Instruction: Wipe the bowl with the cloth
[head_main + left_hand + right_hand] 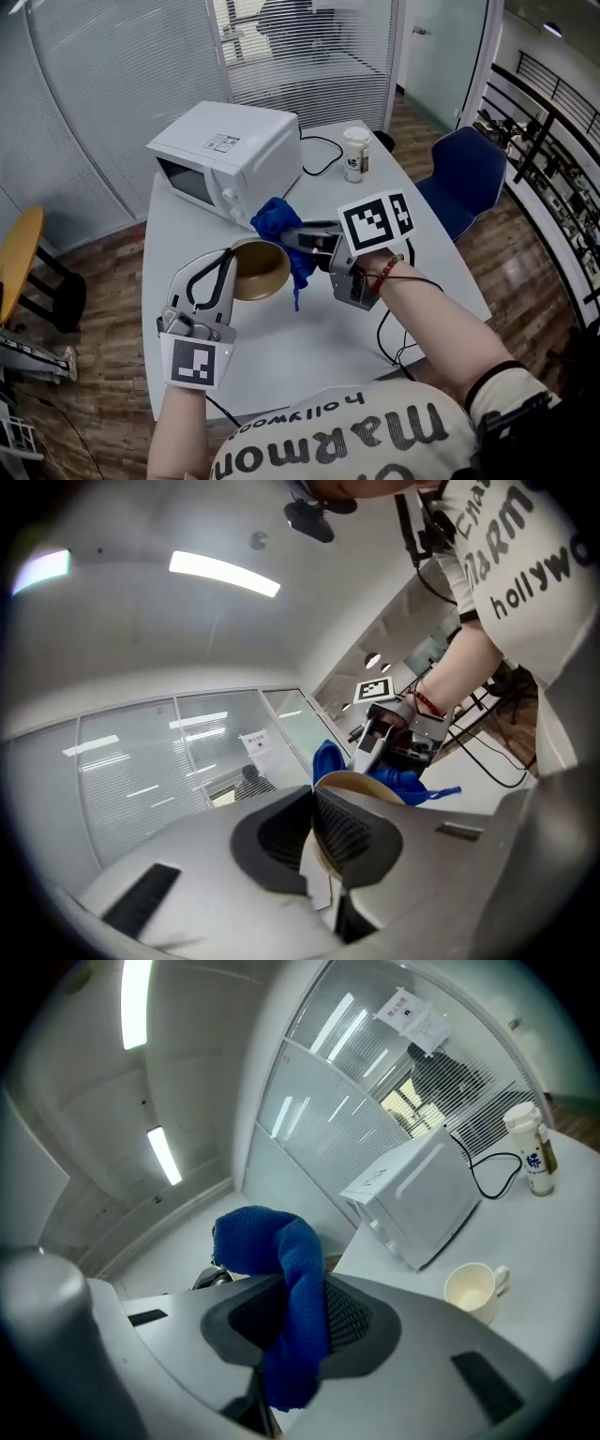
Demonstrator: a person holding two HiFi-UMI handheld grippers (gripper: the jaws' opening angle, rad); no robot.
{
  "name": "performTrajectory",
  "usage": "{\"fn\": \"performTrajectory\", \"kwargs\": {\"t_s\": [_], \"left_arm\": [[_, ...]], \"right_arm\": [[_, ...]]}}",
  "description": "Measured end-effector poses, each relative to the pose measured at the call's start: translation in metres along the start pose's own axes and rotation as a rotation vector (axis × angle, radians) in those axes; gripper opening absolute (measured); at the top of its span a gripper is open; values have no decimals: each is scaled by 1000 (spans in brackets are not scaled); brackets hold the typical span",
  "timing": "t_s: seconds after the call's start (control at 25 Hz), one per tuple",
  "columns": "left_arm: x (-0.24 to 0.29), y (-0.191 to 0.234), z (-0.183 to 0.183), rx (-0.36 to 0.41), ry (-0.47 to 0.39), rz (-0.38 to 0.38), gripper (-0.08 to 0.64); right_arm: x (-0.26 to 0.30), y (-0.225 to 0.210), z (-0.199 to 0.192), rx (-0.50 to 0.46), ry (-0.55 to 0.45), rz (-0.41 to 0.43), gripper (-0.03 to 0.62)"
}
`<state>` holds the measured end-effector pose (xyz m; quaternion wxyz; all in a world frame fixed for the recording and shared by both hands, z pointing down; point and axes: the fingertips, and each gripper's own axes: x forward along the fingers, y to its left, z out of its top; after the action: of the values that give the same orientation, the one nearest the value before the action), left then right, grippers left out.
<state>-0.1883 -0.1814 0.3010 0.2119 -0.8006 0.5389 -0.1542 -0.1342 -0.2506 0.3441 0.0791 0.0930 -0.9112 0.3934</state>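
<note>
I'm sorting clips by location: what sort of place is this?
Probably an office: glass partitions with blinds, a white table bearing a microwave, and a blue chair.

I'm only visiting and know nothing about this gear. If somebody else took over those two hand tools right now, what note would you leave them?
Left gripper: shut on the rim of the bowl, which seems to be held clear of the table.
Right gripper: shut on the blue cloth, with a tail hanging below the jaws.
Where things are: the cloth is bunched at the bowl's rim, in front of the microwave.
Done: bowl and cloth are both gripped and brought together.
Left: the wiping itself; how much is already wiped can't be told.
</note>
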Motion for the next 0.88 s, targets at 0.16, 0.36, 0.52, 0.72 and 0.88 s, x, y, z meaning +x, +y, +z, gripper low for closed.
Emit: {"fn": "performTrajectory", "kwargs": {"t_s": [0.16, 0.36, 0.52, 0.72, 0.88], "left_arm": [[-2, 14, 3, -68, -43, 20, 6], [-8, 44, 9, -334, -178, 117, 6], [-14, 60, 8, -529, -239, 174, 5], [-20, 74, 5, -754, -317, 219, 5], [-22, 80, 1, -842, -347, 238, 5]], "right_arm": [[-2, 3, 0, 37, -21, 21, 98], [-5, 16, 8, 101, -86, 91, 98], [-6, 29, 12, 109, -123, 125, 98], [-7, 37, 10, 132, -136, 124, 98], [-5, 43, 8, 115, -131, 139, 98]]}}
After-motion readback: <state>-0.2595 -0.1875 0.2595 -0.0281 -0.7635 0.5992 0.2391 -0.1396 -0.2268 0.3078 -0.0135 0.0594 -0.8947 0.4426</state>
